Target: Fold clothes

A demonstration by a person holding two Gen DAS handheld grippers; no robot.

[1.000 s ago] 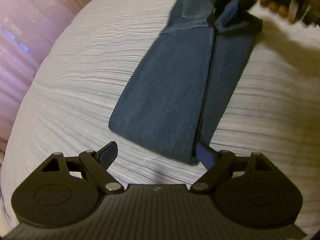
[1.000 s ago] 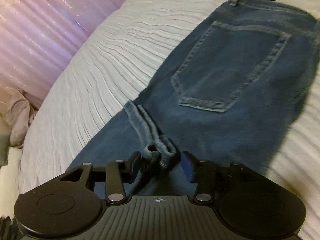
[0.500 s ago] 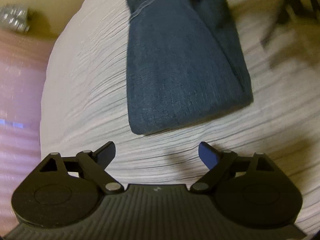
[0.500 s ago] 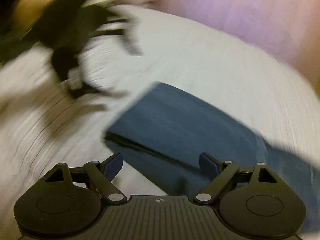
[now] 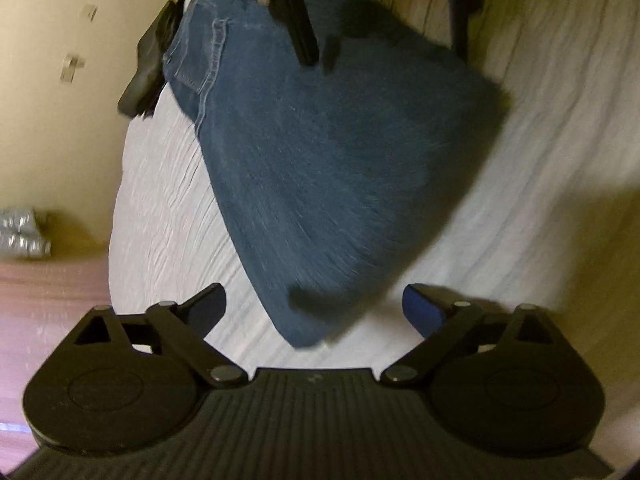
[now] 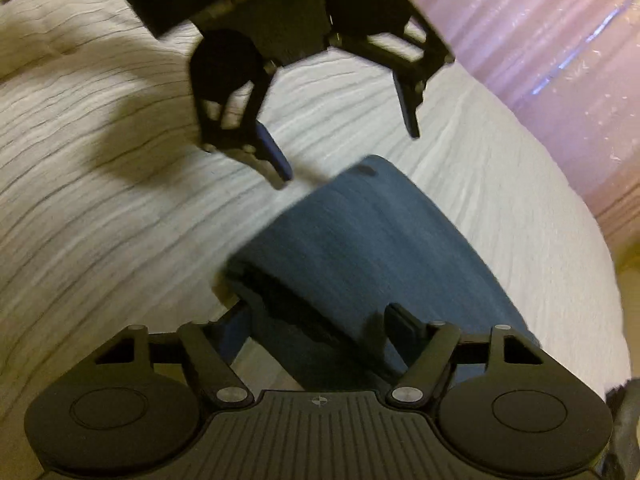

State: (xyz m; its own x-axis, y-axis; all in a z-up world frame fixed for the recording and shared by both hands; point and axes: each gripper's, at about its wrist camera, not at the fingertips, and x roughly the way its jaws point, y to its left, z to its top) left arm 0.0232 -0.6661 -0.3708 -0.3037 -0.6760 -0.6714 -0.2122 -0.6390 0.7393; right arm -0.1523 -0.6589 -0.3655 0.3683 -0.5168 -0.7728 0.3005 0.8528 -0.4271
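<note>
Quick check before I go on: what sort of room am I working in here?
Most likely a bedroom. The jeans lie on a bed with a white ribbed bedspread, a pinkish curtain hangs beside it, and more dark clothing sits at the bed's edge.

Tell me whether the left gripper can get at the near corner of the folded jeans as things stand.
Probably yes. The left gripper stands open with the jeans corner between its fingers, jaws closing, pads not pressing. Nothing lies between; the right gripper is at the far end.

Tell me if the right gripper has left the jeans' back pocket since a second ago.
Yes. The right gripper now straddles the jeans at the leg-end corner, jaws closing, pocket out of view.
</note>
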